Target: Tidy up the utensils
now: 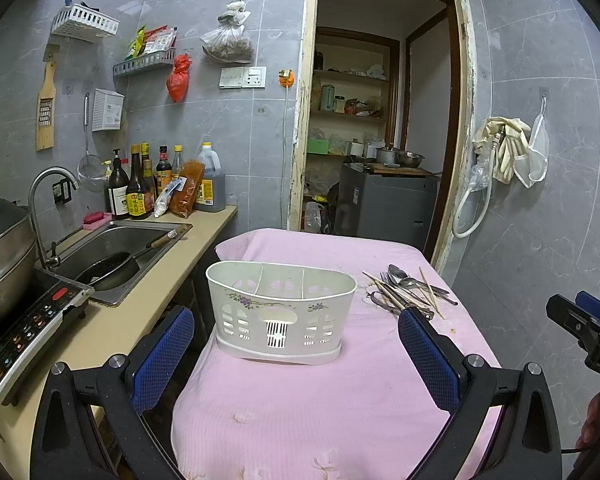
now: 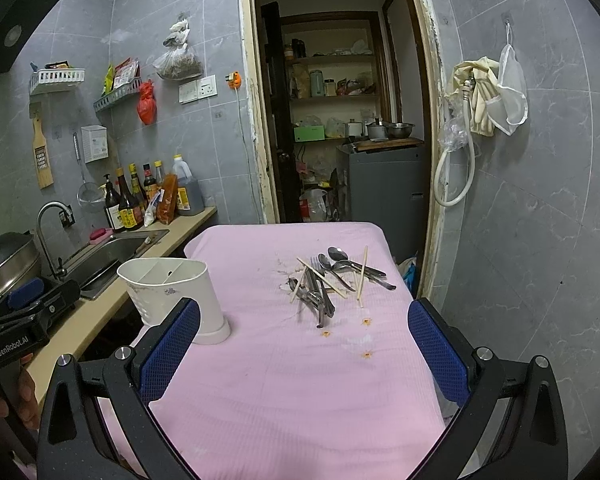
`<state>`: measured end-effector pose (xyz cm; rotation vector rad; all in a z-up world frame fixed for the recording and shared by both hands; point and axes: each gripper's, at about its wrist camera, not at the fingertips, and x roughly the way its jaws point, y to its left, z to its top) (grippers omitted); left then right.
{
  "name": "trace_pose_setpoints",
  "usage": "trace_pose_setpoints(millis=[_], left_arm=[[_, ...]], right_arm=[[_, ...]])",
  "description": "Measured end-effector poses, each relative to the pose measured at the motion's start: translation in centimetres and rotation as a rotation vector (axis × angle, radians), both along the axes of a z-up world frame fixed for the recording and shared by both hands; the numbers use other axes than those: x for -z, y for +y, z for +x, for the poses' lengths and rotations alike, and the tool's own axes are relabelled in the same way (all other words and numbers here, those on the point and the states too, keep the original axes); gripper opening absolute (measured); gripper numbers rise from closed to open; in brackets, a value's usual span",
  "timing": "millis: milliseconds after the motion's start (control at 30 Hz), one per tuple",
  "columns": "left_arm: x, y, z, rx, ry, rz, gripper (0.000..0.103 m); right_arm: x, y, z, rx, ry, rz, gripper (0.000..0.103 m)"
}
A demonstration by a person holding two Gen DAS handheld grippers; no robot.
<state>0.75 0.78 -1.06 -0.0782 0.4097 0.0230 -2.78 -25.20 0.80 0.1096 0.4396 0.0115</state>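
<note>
A white plastic utensil holder (image 1: 281, 312) with three compartments stands empty on the pink tablecloth (image 1: 320, 408); it also shows in the right wrist view (image 2: 172, 296). A pile of metal spoons, forks and wooden chopsticks (image 2: 332, 280) lies on the cloth to its right, also in the left wrist view (image 1: 408, 290). My left gripper (image 1: 296, 356) is open and empty, just short of the holder. My right gripper (image 2: 304, 348) is open and empty, short of the pile.
A counter (image 1: 148, 292) on the left holds a sink (image 1: 116, 256) with a pan, an induction cooker (image 1: 28, 336) with a pot, and sauce bottles (image 1: 156, 184). A doorway (image 1: 380, 120) lies behind the table. The grey tiled wall (image 2: 540, 240) is at the right.
</note>
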Motion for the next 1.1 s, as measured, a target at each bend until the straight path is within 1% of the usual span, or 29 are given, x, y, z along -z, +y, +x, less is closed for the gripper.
trace_pose_setpoints(millis=[1100], left_arm=[[0.07, 0.06, 0.07, 0.001, 0.003, 0.002, 0.103]], right_arm=[[0.34, -0.16, 0.85, -0.004, 0.014, 0.006, 0.102]])
